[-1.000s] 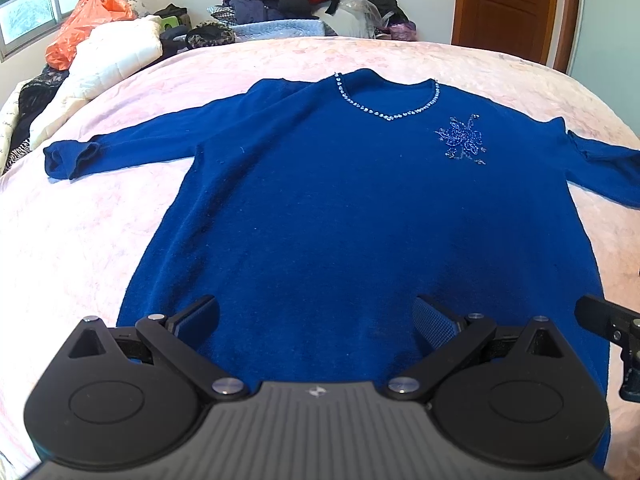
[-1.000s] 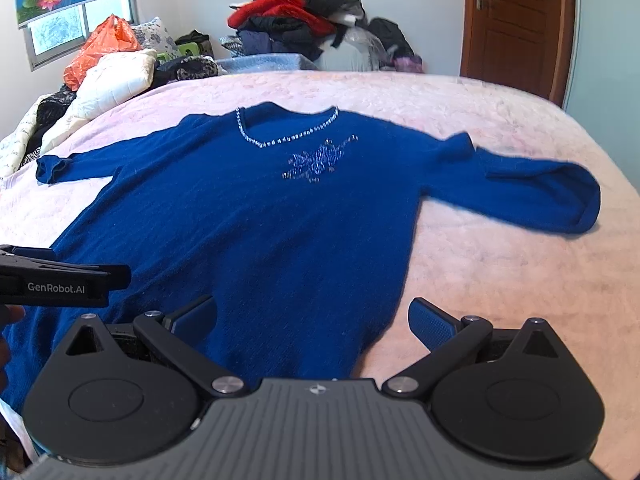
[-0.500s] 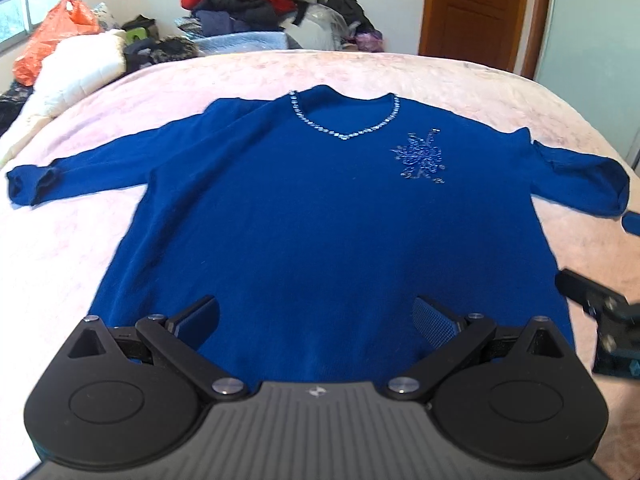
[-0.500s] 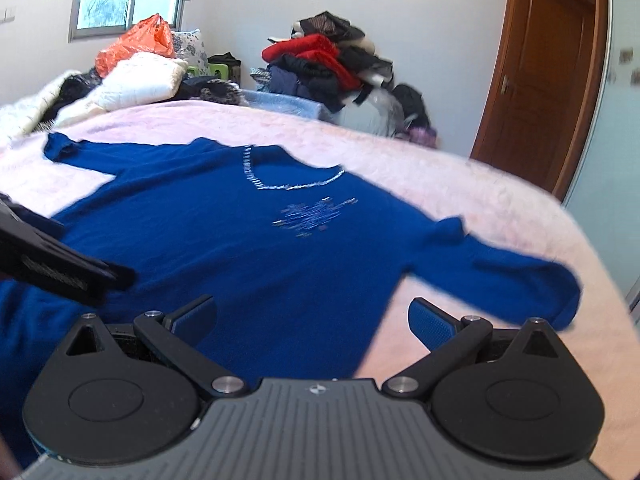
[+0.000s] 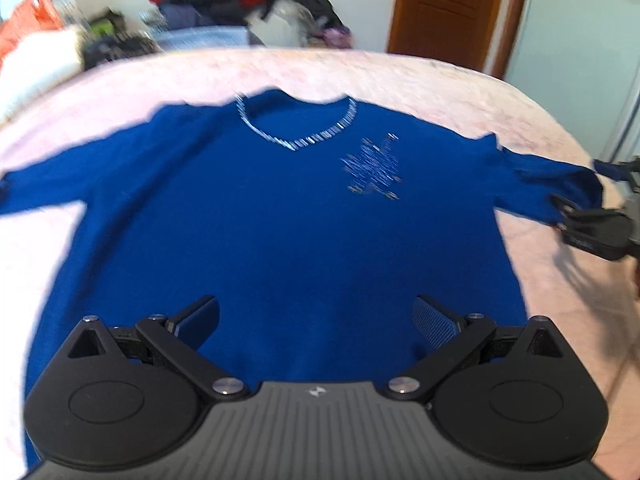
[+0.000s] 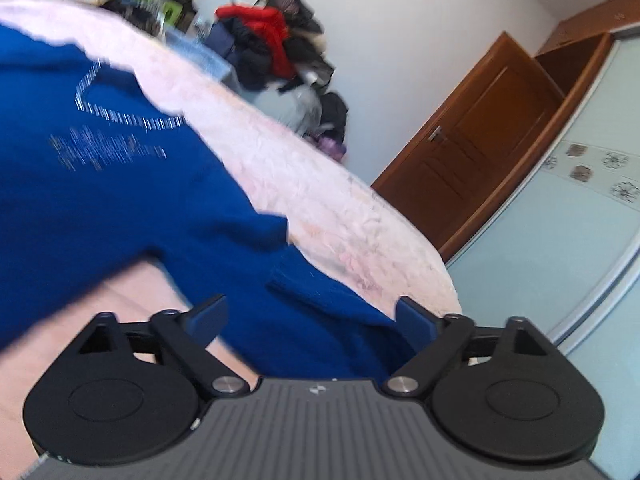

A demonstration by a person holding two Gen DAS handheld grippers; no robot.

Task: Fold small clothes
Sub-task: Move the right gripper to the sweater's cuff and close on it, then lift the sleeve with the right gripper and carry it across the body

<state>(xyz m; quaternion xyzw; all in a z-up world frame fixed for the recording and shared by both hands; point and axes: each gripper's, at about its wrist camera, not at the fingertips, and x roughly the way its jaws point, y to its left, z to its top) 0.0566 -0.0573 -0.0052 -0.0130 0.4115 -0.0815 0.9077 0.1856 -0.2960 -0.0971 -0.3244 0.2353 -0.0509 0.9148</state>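
A blue sweater (image 5: 280, 216) lies face up and spread flat on a bed covered by a pale pink bedspread (image 5: 440, 84), its beaded neckline (image 5: 296, 136) toward the far side and a beaded flower motif (image 5: 372, 168) on the chest. Beyond the bed, a heap of clothes (image 6: 272, 48) with a red garment on top is stacked against a white wall, beside a brown wooden door (image 6: 480, 148) and a pale sliding panel (image 6: 560, 248) with flower decals. White bedding (image 5: 36, 68) is piled at the far left.

The left gripper (image 5: 316, 320) hovers above the sweater's lower hem, its jaws spread wide with nothing between them. The right gripper (image 6: 312, 320), tilted to one side, is at the sweater's right sleeve (image 6: 332, 304); its jaws are closing with the sleeve's blue fabric between them, the pads not yet pressing on it. From the left wrist view it appears at the frame's right edge (image 5: 592, 228), beside the sleeve end.

Both views are motion-blurred, smearing the beadwork into streaks. The sweater's left cuff is cut off at the frame edge, and each gripper's body hides the cloth nearest the camera.
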